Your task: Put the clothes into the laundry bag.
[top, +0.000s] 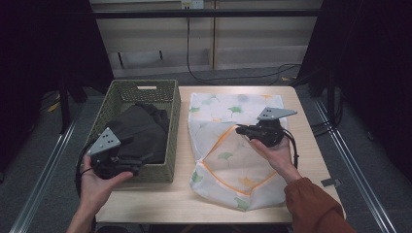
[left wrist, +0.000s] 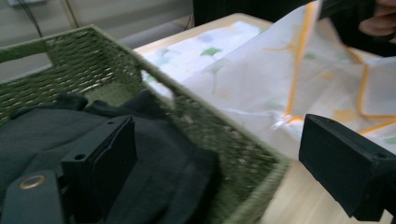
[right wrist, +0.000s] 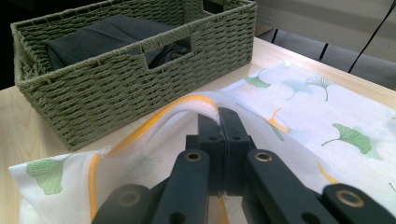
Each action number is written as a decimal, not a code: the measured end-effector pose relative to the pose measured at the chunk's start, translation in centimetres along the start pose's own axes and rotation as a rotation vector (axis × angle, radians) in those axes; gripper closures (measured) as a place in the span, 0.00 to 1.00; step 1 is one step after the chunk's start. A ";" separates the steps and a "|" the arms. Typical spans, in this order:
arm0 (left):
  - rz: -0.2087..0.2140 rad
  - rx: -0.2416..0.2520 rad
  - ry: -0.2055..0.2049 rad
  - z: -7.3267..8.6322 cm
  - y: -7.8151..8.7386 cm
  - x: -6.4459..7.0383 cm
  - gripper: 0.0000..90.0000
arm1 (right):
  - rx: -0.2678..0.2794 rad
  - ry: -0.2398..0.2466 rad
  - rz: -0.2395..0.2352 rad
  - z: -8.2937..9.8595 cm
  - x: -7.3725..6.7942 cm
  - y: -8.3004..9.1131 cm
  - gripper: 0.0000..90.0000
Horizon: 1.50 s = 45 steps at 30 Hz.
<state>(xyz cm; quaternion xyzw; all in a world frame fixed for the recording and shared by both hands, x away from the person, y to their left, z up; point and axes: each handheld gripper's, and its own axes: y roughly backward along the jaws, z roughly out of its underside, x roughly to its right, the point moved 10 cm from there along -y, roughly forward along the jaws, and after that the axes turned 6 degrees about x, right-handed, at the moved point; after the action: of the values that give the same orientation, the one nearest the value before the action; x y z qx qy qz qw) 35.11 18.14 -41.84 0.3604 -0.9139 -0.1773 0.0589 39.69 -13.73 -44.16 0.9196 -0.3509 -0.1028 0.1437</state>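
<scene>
Standing by the table (top: 145, 206), I see a person holding a black gripper in each hand. The right gripper (top: 241, 128) has its two jaws pressed tight together, and they pinch the orange edge of a white mesh bag (top: 228, 160) with green leaves printed on it. In the right gripper view, the pinched edge (right wrist: 201, 105) is pulled up into a little hump just above the jaws, so the mouth of the bag is lifted off the table. The rest of the bag lies flat on the light wood table, just beside the green woven basket (top: 171, 121). The basket sits on the left part of the table, and dark cloth (top: 141, 128) is bunched up inside it. The left gripper (top: 136, 162) hangs over the near end of the basket, right above the dark cloth. In the left gripper view its jaws are wide apart and nothing is between them. One jaw is over the cloth inside the basket, and the other jaw is out past the basket's wall, over the table near the bag. The person's right sleeve (top: 313, 206) is orange.
</scene>
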 end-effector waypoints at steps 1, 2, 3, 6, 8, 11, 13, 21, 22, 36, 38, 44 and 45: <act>0.002 -0.011 0.009 -0.1 -0.2 -0.4 0.12 | 0.000 -0.001 0.000 0.0 0.0 0.0 1.00; 0.013 -0.031 0.015 -0.1 -0.4 -0.9 0.12 | 0.000 0.000 0.000 0.0 0.0 0.0 1.00; 0.001 -0.050 0.018 0.0 -0.5 -1.5 0.12 | -0.001 0.000 -0.001 0.0 0.0 0.0 1.00; -0.002 -0.085 0.021 0.1 -0.9 -2.4 0.11 | 0.000 0.001 -0.002 0.0 0.0 0.1 1.00; -0.010 -0.122 0.039 0.2 -1.3 -4.2 0.10 | 0.000 -0.002 -0.009 0.1 0.0 0.0 1.00; -0.050 -0.146 0.031 0.3 -1.7 -6.1 0.10 | -0.003 -0.001 -0.008 0.1 0.0 0.0 1.00; -0.045 -0.167 0.040 0.5 -1.9 -6.6 0.09 | -0.002 -0.001 -0.008 0.1 0.0 -0.1 1.00; -0.068 -0.291 0.094 3.3 -3.9 -9.8 0.06 | -0.007 0.003 -0.007 0.2 0.0 -0.2 0.99; -0.092 -0.305 0.126 4.0 -4.6 -10.4 0.04 | -0.012 0.002 -0.006 0.3 0.0 -0.2 0.99; -0.089 -0.430 0.193 8.1 -5.8 -13.5 0.00 | -0.025 0.005 -0.016 0.6 -0.1 -0.5 0.99; -0.052 -0.455 0.225 8.4 -6.1 -13.0 0.00 | -0.030 0.003 -0.015 0.7 -0.1 -0.6 0.99; 0.068 -0.528 0.220 9.1 -6.9 -11.7 0.00 | -0.034 0.012 -0.018 0.8 -0.2 -0.7 0.99; 0.095 -0.552 0.223 9.4 -7.1 -11.3 0.00 | -0.035 0.010 -0.019 0.8 -0.2 -0.7 0.99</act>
<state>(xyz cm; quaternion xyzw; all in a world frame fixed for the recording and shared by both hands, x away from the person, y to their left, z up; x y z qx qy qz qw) 45.71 23.69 -52.90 0.3049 -0.8349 -0.3754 0.2626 39.77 -13.22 -45.10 0.9207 -0.3397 -0.1056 0.1604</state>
